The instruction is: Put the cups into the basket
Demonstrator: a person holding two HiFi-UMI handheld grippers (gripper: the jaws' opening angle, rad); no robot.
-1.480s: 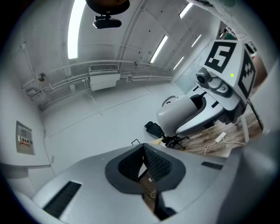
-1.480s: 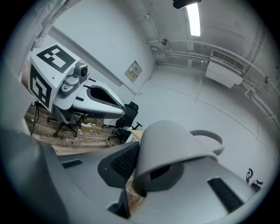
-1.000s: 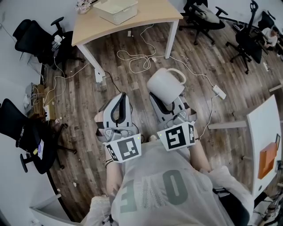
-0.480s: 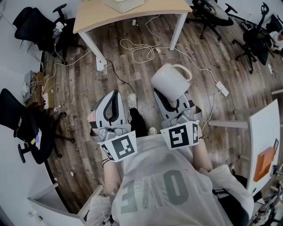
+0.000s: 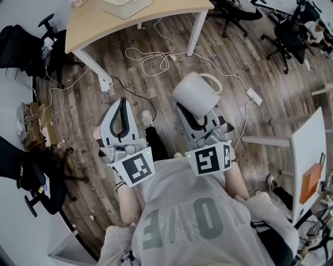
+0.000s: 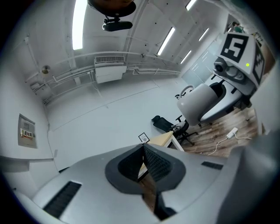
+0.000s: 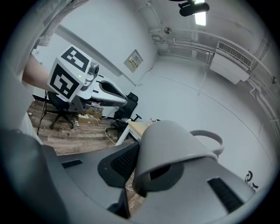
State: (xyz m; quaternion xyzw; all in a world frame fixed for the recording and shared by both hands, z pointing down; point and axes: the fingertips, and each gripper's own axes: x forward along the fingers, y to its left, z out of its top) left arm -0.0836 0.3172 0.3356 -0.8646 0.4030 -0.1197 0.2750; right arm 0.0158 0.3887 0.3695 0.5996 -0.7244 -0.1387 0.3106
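The person stands over a wooden floor [image 5: 83, 114] with a gripper in each hand, both pointing toward the far side of the room. The right gripper [image 5: 195, 117] pinches a white cup [image 5: 193, 94]. In the right gripper view the cup's wall sits between the jaws at the rim, with the dark left pad [image 7: 124, 162] pressed against the outside and the other jaw showing through the cup's mouth. The cup is carried in the air on its side, its mouth toward the gripper and its handle [image 5: 212, 83] toward the far right.

The left gripper [image 5: 122, 101] is level to the left of the right one, just beside it but apart. Its jaws are pressed together at the tips with nothing between them, as the left gripper view shows.

The white basket [image 5: 127, 6] stands on a wooden table [image 5: 88, 23] at the far left, cut off by the top edge and well apart from the cup. White cables [image 5: 151, 54] trail over the floor between the table and the grippers.
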